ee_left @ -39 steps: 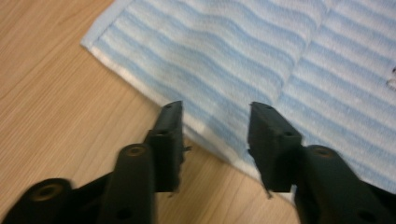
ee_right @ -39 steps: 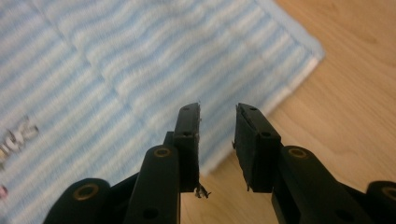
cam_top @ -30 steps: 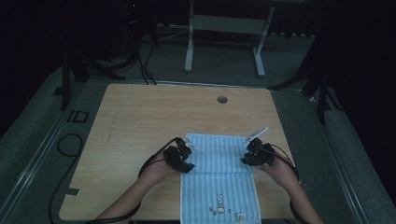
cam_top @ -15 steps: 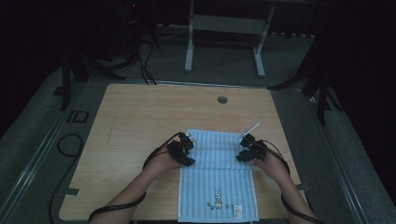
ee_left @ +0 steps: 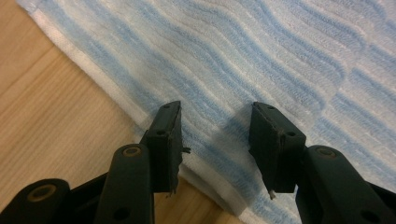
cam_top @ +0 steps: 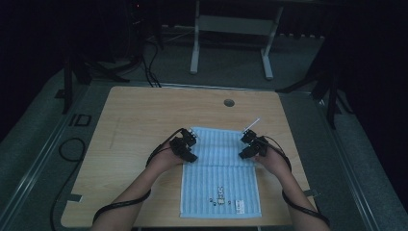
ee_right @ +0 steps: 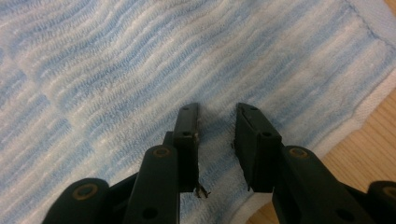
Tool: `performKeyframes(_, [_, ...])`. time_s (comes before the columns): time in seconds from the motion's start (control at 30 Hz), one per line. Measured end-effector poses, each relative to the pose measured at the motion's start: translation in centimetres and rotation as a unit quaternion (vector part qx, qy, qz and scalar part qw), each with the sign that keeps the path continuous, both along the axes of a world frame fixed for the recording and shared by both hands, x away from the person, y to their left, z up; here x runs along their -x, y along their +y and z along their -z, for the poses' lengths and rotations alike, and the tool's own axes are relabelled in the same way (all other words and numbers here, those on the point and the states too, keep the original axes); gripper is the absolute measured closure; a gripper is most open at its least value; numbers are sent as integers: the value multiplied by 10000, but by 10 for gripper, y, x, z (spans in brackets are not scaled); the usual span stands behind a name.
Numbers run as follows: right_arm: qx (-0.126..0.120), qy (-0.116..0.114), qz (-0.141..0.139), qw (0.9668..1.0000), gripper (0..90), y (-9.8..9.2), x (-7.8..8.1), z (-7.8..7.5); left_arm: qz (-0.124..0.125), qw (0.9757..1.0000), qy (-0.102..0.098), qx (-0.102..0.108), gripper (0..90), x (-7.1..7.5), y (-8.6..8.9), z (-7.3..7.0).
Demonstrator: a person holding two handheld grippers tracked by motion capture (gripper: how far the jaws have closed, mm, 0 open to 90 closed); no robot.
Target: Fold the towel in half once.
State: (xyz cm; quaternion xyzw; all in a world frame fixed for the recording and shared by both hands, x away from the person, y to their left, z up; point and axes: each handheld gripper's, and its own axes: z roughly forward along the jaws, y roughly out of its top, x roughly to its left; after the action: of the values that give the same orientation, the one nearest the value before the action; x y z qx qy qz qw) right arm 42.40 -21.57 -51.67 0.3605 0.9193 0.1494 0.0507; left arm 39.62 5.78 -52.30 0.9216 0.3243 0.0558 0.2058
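The towel (cam_top: 220, 173) lies flat on the tabletop (cam_top: 134, 125), striped blue and white, its near end at the front edge and a crease running across it about midway; the far half looks to lie doubled over, though I cannot be sure. The left tool (cam_top: 188, 147) sits at the towel's left edge and the right tool (cam_top: 247, 146) at its right edge, both level with the crease. In the left gripper view the left tool (ee_left: 215, 135) stands partly open over the hem, with nothing between the jaws; in the right gripper view the right tool (ee_right: 215, 140) stands narrower, also empty, over cloth near the edge. Judging from this, one fold seems made and smoothed; no edge is gripped yet for a further fold. Small items (cam_top: 220, 197) rest on the near half.
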Motion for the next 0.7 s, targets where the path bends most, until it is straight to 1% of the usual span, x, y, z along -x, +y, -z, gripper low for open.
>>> performKeyframes(0.2, [-32,17,16,10000,685,1,0,0,11,10000,23,-27,538,0,0,0])
performKeyframes(0.23, [-33,16,18,10000,659,1,0,-1,11,10000,42,-13,538,0,0,-1])
performKeyframes(0.27, [-24,18,7,10000,644,1,0,-3,35,10000,33,-25,538,0,0,-3])
performKeyframes(0.3, [-49,-16,-3,10000,642,0,0,-5,48,10000,34,6,537,-1,0,-7])
performKeyframes(0.33, [-76,-59,1,10000,643,-1,-1,-8,12,9999,44,101,537,-2,2,-11])
performKeyframes(0.37, [-107,-97,36,9999,642,-3,-2,-12,-48,9999,1,151,537,-4,3,-16])
performKeyframes(0.4, [-117,-132,57,9998,642,-5,-4,-15,-87,9999,-99,110,537,-7,4,-22])
performKeyframes(0.43, [-117,-178,95,9997,642,-7,-6,-19,-139,9997,-188,100,537,-9,5,-27])
performKeyframes(0.5, [-96,-239,180,9995,641,-11,-13,-26,-234,9993,-283,79,534,-18,6,-35])
performKeyframes(0.53, [-79,-273,237,9993,640,-13,-17,-30,-315,9990,-323,73,508,-23,6,-37])
performKeyframes(0.57, [-67,-310,297,9991,638,-15,-22,-33,-381,9987,-315,90,505,-29,8,-39])
performKeyframes(0.6, [-55,-317,354,9989,627,-16,-27,-36,-467,9983,-308,151,504,-36,9,-40])
performKeyframes(0.63, [-45,-350,407,9985,624,-17,-32,-39,-552,9979,-299,168,476,-42,10,-40])
performKeyframes(0.67, [-44,-391,470,9981,612,-19,-38,-41,-652,9973,-317,142,446,-48,11,-40])
performKeyframes(0.7, [-23,-418,552,9976,608,-19,-43,-42,-722,9966,-337,217,446,-54,12,-40])
